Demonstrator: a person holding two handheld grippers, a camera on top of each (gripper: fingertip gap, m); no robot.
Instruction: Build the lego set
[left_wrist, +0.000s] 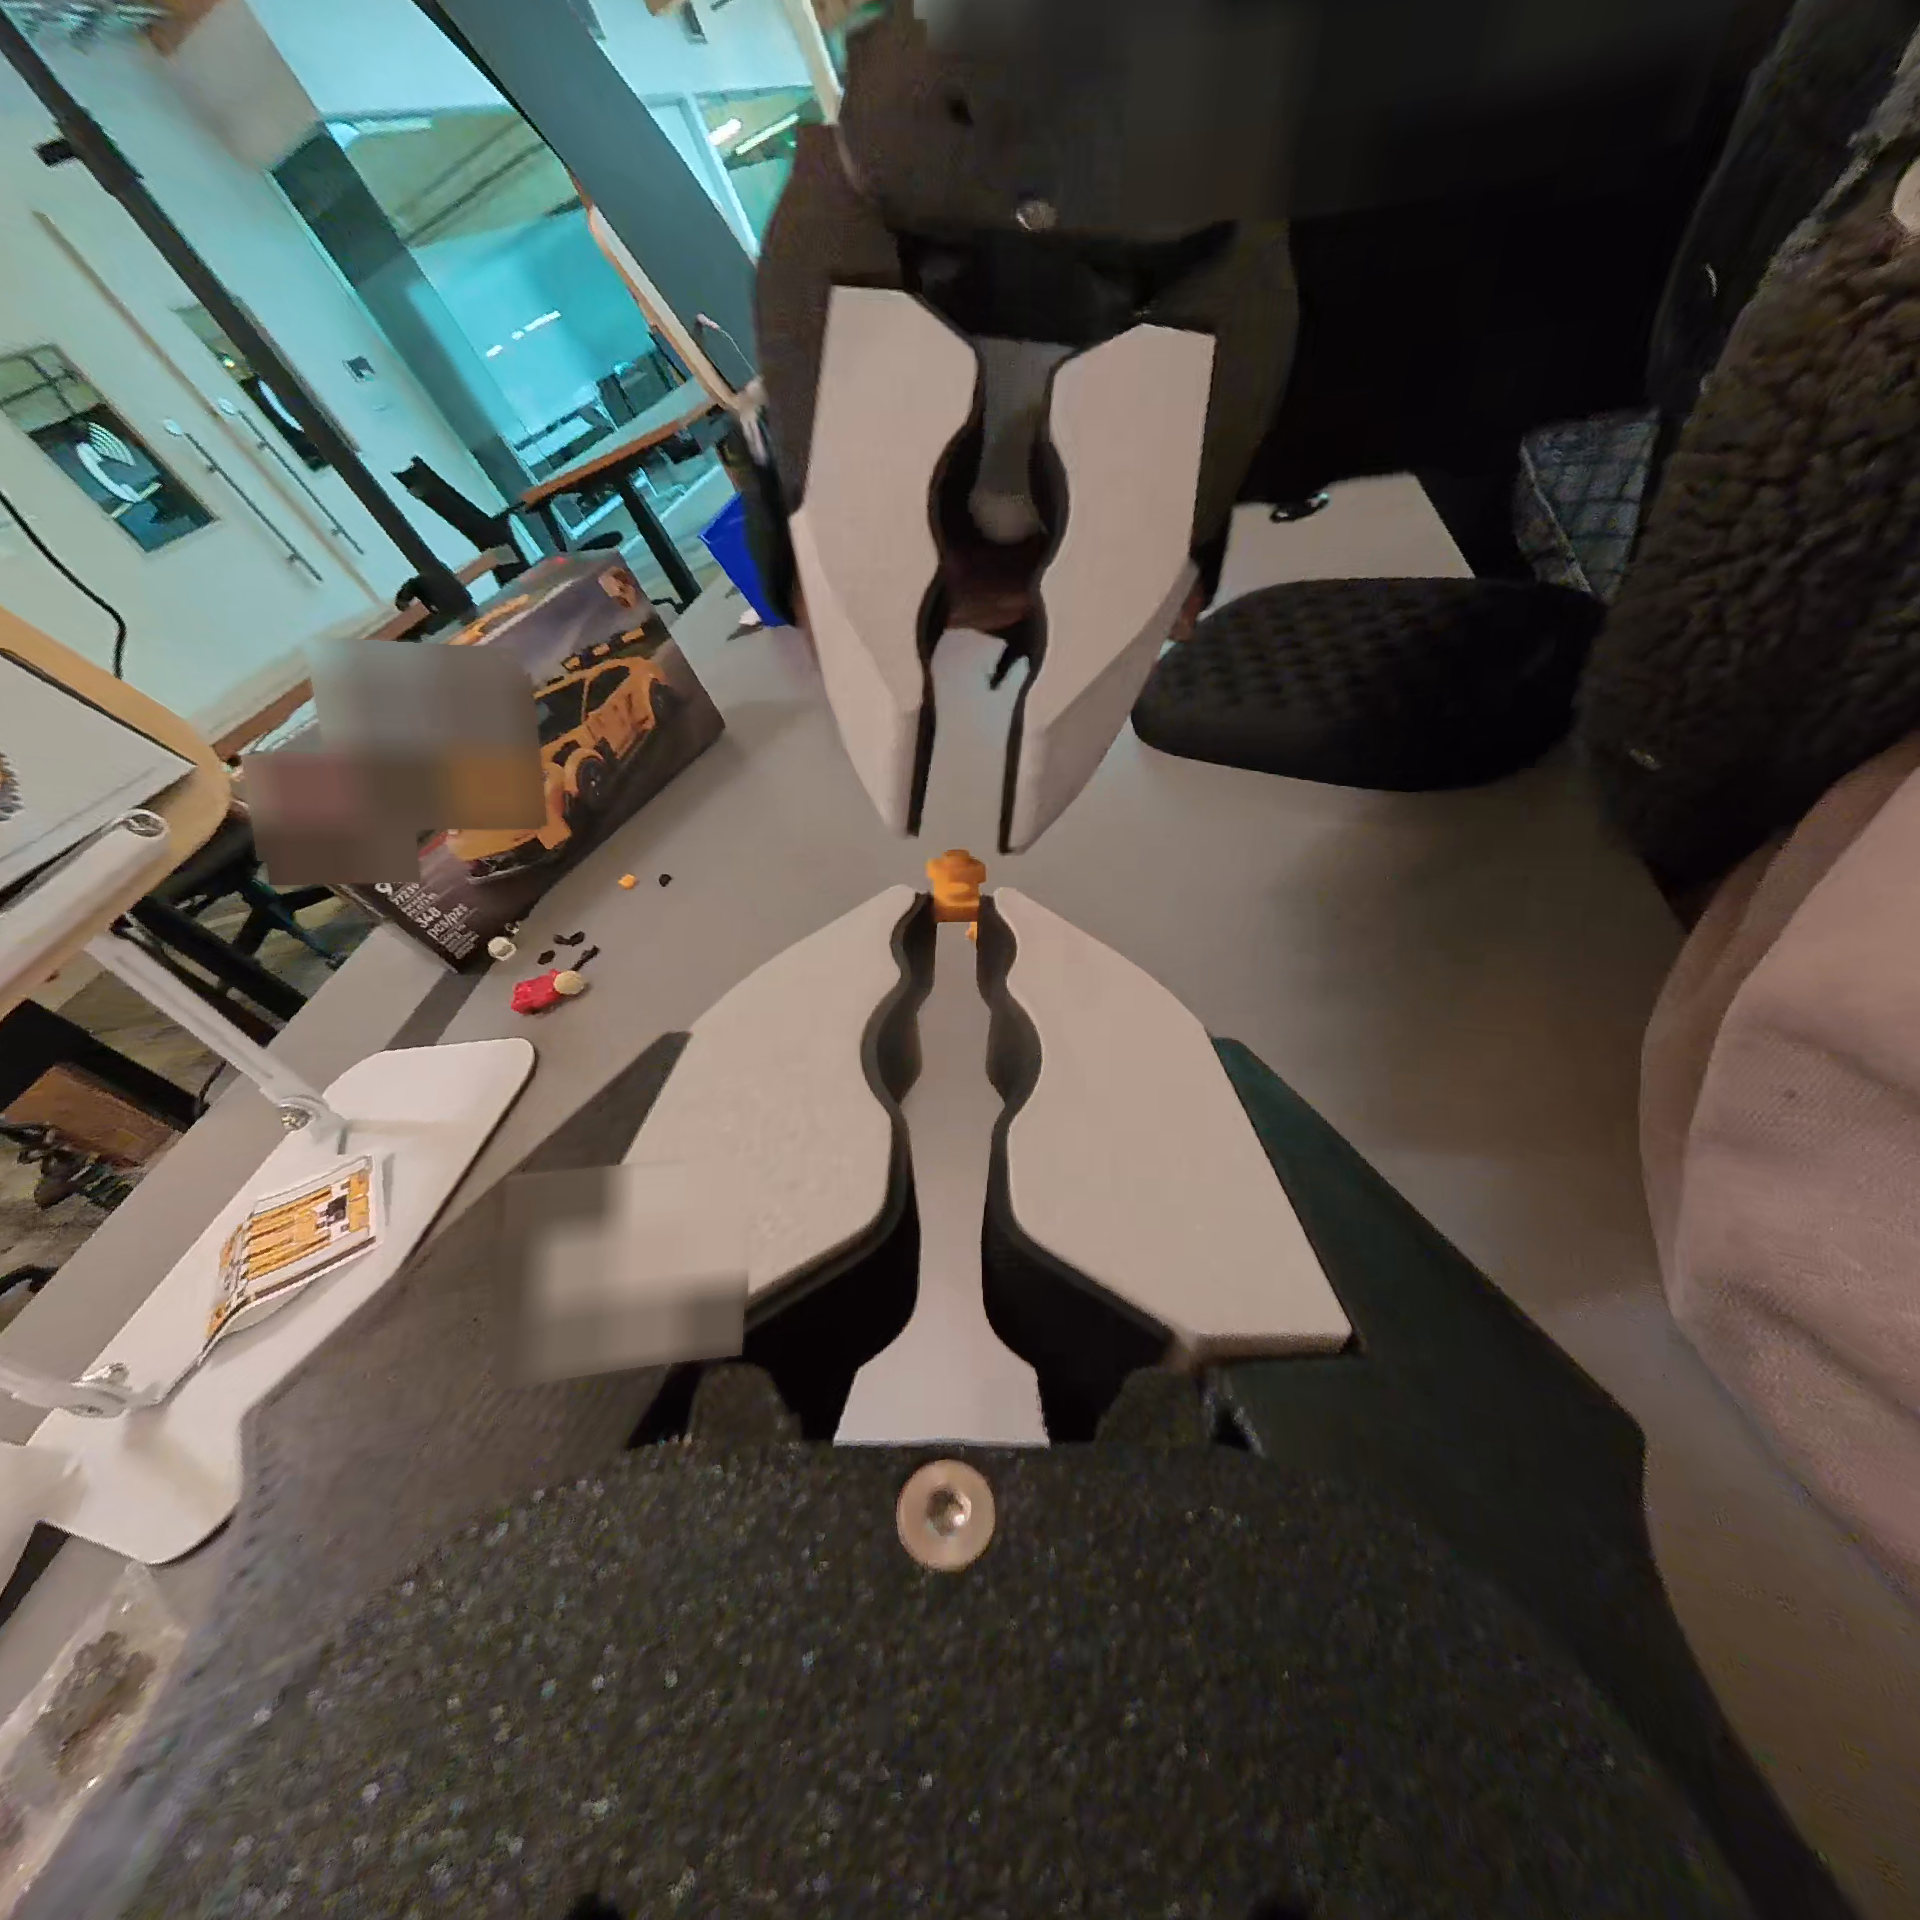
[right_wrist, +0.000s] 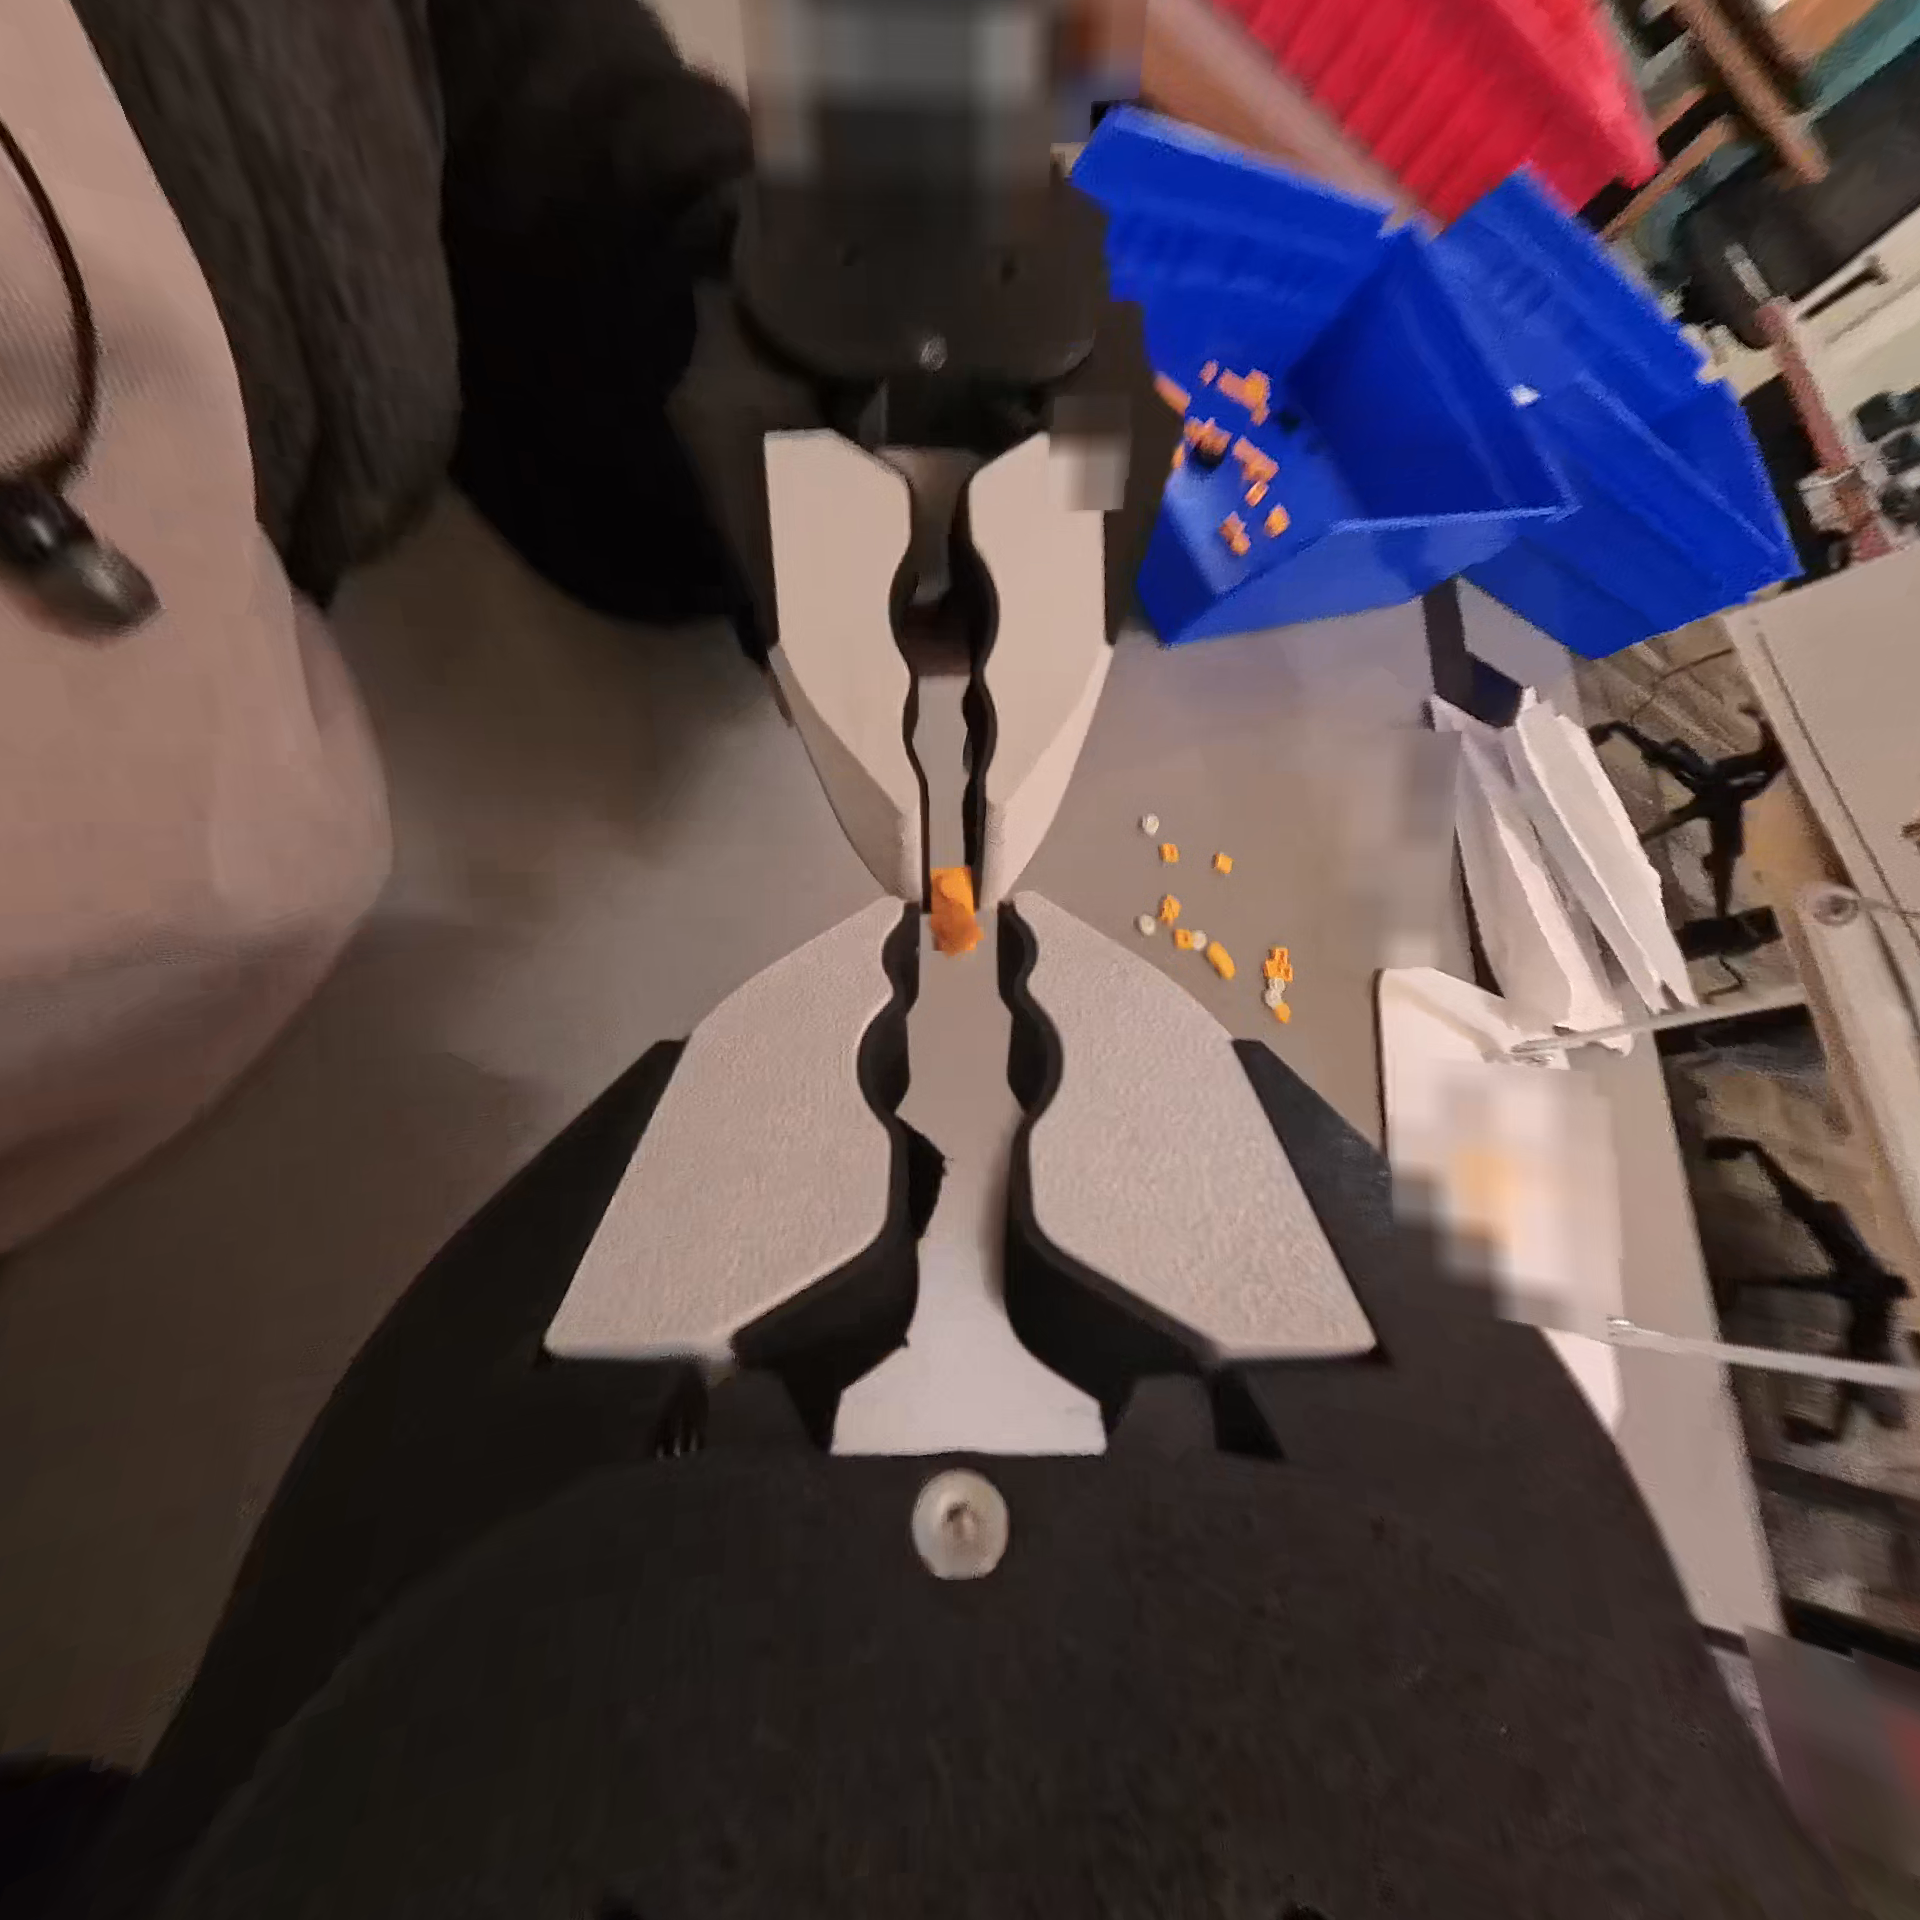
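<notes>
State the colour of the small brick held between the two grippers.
Orange brick; clearest in the left wrist view.

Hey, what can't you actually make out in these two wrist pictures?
- Orange piece: both views, too small; shape and grip unclear.
- Loose pieces: right wrist view, motion-blurred.
- Blue bin: right wrist view, smeared; contents unclear.
- Lego box: left wrist view, partly masked.

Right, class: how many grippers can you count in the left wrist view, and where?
2. The left gripper reaches up from the bottom edge, pinching a small orange piece; the right gripper points down from the top, tips just above that piece. None look hidden.
</notes>
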